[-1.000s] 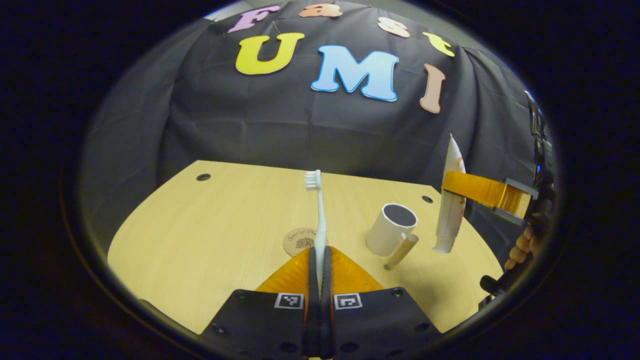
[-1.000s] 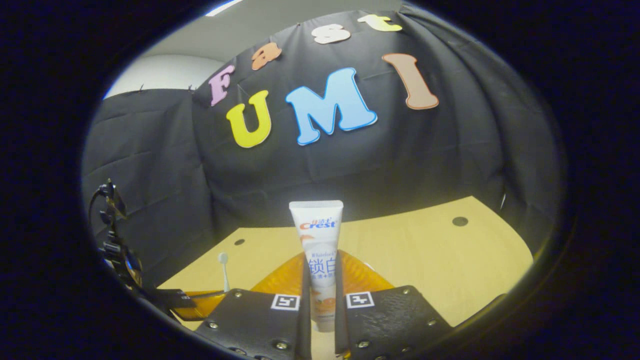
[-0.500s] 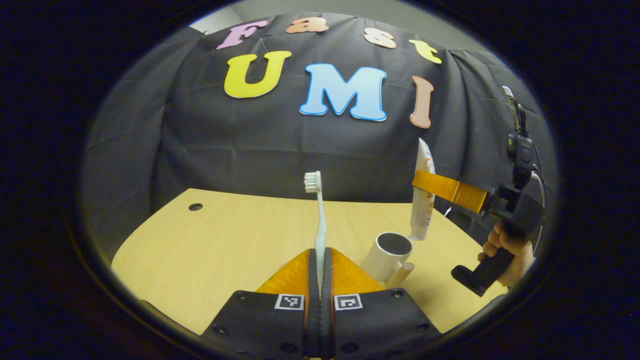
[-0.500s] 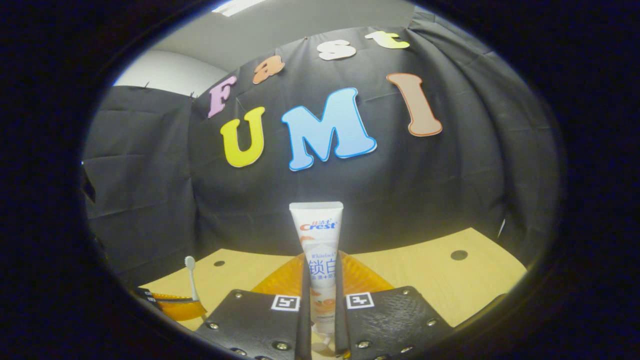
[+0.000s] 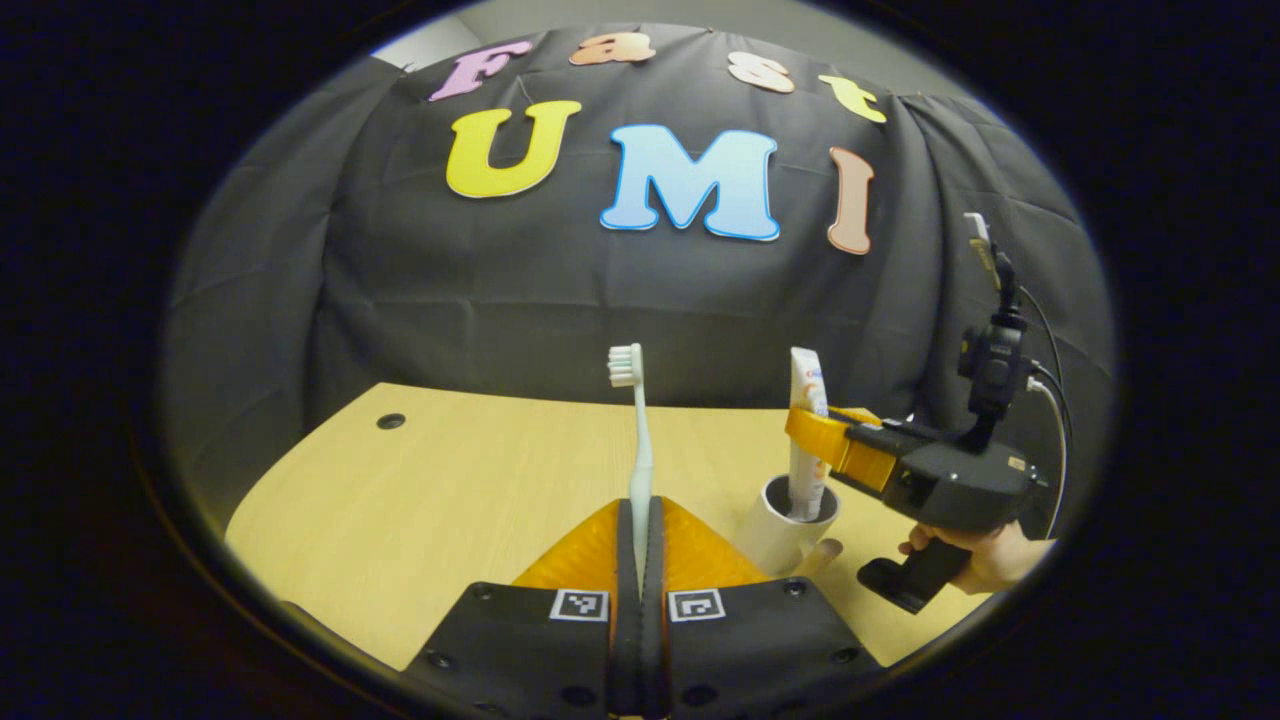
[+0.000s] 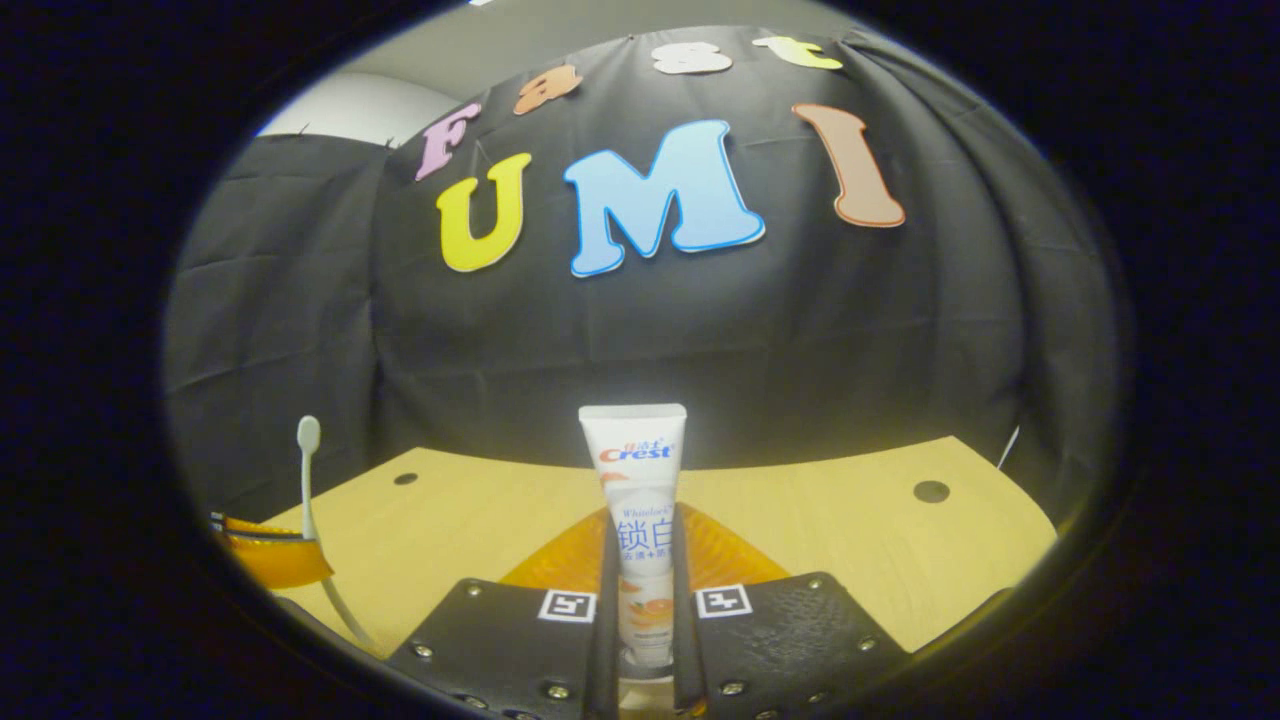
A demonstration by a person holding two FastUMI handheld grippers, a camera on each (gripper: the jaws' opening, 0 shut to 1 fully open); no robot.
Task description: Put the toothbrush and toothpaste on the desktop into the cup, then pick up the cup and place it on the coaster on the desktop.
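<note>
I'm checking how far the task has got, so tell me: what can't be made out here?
- Coaster: its spot on the desktop lies behind the left tongs in the left gripper view.
- Toothpaste cap end: hidden inside the cup; whether it touches bottom is unclear.
- Cup handle: mostly covered by the left tongs' body.
- Toothbrush handle end: cut off at the right gripper view's edge.

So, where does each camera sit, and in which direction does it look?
Left gripper view: rides on the left gripper, looks forward along its fingers over the desk to the cloth wall; its fingers grip the toothbrush; farther right are the right gripper and a hand.
Right gripper view: rides on the right gripper, faces the same wall; its fingers grip the toothpaste.
Shared: desk, toothbrush, toothpaste, which stands in the cup.
</note>
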